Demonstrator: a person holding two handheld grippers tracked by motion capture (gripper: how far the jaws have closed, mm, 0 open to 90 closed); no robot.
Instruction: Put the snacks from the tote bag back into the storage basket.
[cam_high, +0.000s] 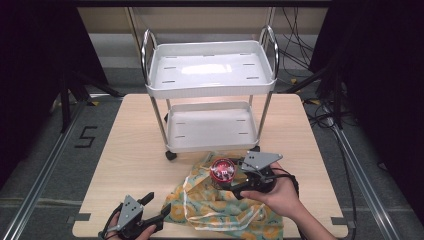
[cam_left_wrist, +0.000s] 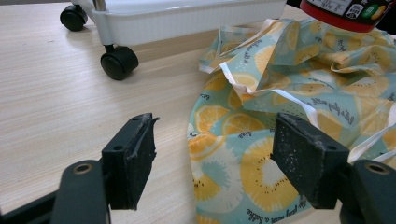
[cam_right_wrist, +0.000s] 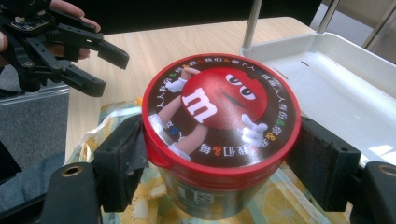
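Observation:
A round jar with a red M&M's lid (cam_right_wrist: 219, 107) sits between the jaws of my right gripper (cam_right_wrist: 219, 154), which is shut on its sides just below the lid. In the high view the jar (cam_high: 222, 170) is over the far part of a lemon-print fabric bag (cam_high: 220, 205), and the right gripper (cam_high: 226, 178) reaches it from the right. My left gripper (cam_high: 156, 204) stands open at the bag's left edge. In its own view the left gripper (cam_left_wrist: 215, 158) has wide-apart jaws over the bag (cam_left_wrist: 280, 93), with the jar (cam_left_wrist: 345, 11) at the top right.
A white two-tier wheeled cart (cam_high: 212, 87) stands on the wooden table (cam_high: 130, 150) just beyond the bag. Its black caster (cam_left_wrist: 119, 61) and lower tray (cam_left_wrist: 187, 16) are close ahead of the left gripper. Cables lie on the floor at the right.

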